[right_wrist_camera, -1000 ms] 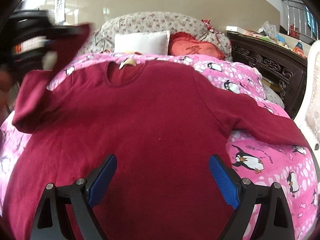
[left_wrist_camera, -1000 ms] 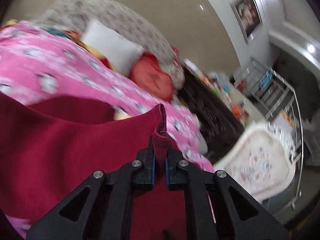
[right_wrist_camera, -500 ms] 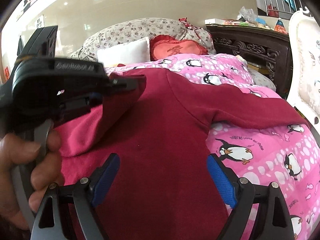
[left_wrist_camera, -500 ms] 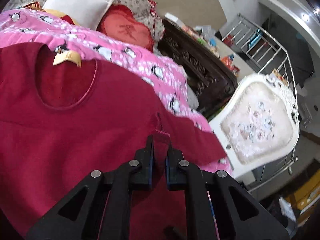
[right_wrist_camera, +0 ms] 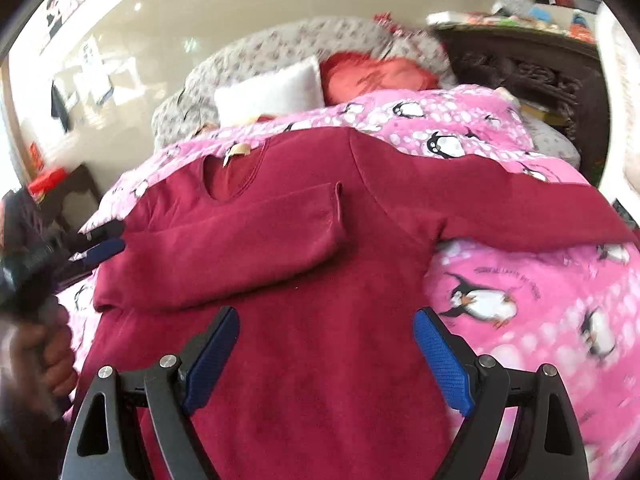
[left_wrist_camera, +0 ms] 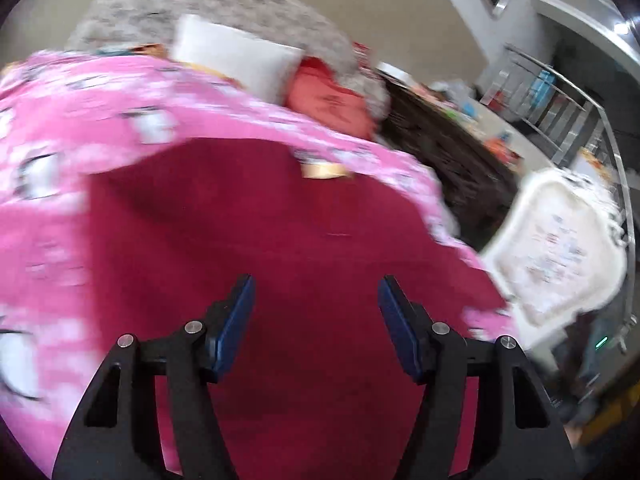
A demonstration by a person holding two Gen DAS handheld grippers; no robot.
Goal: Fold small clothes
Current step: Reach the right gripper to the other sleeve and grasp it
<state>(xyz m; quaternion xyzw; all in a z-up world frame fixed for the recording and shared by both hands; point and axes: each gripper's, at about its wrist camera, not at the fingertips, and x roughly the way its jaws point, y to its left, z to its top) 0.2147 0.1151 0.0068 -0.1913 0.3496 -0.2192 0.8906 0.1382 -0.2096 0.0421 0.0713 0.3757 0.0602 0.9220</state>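
At the far left of the right wrist view a hand (right_wrist_camera: 44, 356) grips the left gripper (right_wrist_camera: 98, 242), its fingers apart and empty just off the edge of the red sweater (right_wrist_camera: 304, 320); seen from its own camera, the left gripper (left_wrist_camera: 314, 320) stands wide over the red cloth, the picture badly blurred. The sweater lies flat, front up, on the pink penguin blanket (right_wrist_camera: 520, 280) of the bed; its one sleeve (right_wrist_camera: 224, 244) is folded across the chest, cuff near the middle, just below the neckline (right_wrist_camera: 230, 178) with its tan label. The right gripper (right_wrist_camera: 326, 356) hovers above the lower body of the sweater, fingers spread wide, holding nothing. The other sleeve (right_wrist_camera: 520, 208) stretches out to the right over the blanket; behind are a white pillow (right_wrist_camera: 272, 92), a red cushion (right_wrist_camera: 376, 74) and a dark carved cabinet (right_wrist_camera: 532, 72).
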